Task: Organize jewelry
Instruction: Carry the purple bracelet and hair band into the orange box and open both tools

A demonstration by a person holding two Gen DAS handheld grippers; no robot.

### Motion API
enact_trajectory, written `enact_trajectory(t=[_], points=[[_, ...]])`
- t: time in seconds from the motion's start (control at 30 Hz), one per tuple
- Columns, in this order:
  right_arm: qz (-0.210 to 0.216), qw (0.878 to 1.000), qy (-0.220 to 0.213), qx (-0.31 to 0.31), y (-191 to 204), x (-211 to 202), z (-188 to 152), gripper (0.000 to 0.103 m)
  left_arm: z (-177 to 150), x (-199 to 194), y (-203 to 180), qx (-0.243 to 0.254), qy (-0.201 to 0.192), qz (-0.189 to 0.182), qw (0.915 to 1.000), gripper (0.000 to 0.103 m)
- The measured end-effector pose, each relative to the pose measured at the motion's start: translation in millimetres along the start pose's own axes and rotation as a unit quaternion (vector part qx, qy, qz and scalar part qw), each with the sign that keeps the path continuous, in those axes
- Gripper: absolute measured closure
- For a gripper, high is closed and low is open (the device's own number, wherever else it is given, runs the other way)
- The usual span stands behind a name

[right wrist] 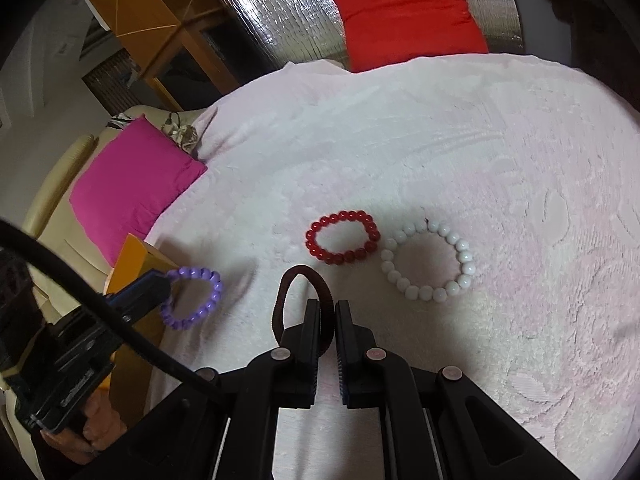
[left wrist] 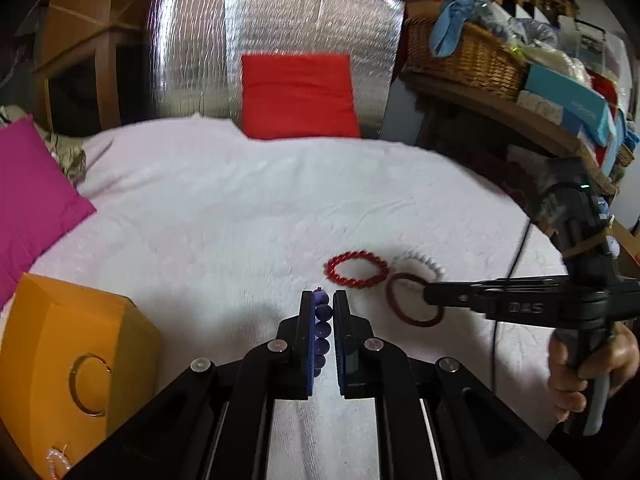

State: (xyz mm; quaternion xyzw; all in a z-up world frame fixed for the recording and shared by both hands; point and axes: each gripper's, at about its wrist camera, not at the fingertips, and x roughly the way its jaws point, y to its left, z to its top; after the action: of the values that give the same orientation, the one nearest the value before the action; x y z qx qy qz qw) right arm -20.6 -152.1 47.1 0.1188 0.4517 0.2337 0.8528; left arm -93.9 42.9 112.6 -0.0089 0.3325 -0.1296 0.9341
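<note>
Left hand-held gripper [left wrist: 323, 312]: clenched on the purple bead bracelet [right wrist: 192, 298], lifted beside the orange box [left wrist: 68, 360] at lower left of the left wrist view.
Right hand-held gripper [right wrist: 328, 314]: clenched on the dark brown hair band [right wrist: 298, 280], low centre of the right wrist view.
Red bead bracelet [right wrist: 342, 237]: loose on the white blanket [right wrist: 440, 140], touching the white bead bracelet [right wrist: 428, 260].
Advice: likely step is boxing the purple bracelet; carry it squarely over the box before letting go, lest the beads roll off.
</note>
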Motion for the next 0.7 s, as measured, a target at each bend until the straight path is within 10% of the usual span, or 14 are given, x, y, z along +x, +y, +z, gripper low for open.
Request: enact_trajectory(t=[0.27,0.7], points=[[0.013,1.0,-0.012,-0.012,25,-3,3,0.095,8,-54,10,-0.01,-0.072,0.019,0.9972,0.094],[0.08,0.991,-0.057,-0.096,144,3,4,0.095,-44,-143,119,-0.098,-0.083,0.195,0.9724,0.094]])
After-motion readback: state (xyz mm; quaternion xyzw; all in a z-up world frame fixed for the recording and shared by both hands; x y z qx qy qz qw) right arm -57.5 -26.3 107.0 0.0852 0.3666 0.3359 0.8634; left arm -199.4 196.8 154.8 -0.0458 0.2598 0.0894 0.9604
